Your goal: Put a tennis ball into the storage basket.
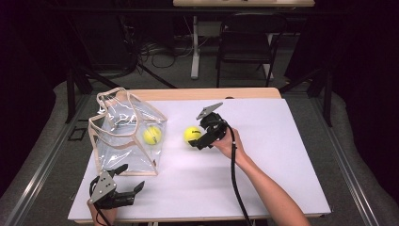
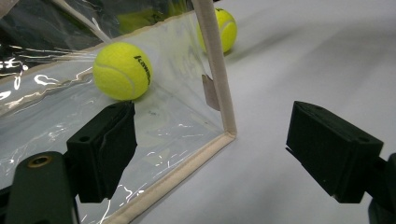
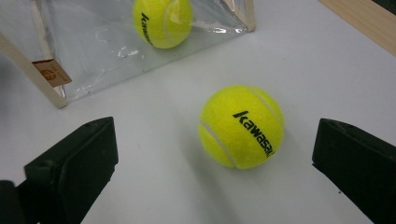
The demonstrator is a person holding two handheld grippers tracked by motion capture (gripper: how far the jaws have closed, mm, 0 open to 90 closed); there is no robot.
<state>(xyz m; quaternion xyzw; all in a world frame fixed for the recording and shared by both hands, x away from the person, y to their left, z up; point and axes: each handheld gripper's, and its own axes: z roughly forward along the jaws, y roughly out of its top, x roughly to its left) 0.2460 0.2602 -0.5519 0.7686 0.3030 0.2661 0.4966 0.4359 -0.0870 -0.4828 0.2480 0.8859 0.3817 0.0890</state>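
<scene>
I have the right gripper (image 1: 201,139) spread wide and empty, its jaws flanking the loose tennis ball (image 1: 192,135) on the white table (image 1: 282,160). In the right gripper view that ball (image 3: 241,126) sits between the jaws but nearer the right one, with neither jaw touching it. The step in hand, as I judge it, is to pick up this ball and carry it to the clear plastic bag (image 1: 123,134), which stands just to the left and already holds a second tennis ball (image 1: 152,134).

Procedure for a clean grasp:
1. Shift the gripper so the ball lies midway between the jaws.
2. Lower until the jaw pads reach the ball's widest part; a high grip would likely squeeze it out.
3. Close evenly. A jaw arriving first could roll the ball toward the bag wall.

The left gripper (image 1: 117,188) is also wide open and holds nothing. It rests at the bag's near corner, one jaw in front of the clear wall and one outside the fabric-trimmed edge (image 2: 215,70). I would use it to steady the bag's rim before the drop.
</scene>
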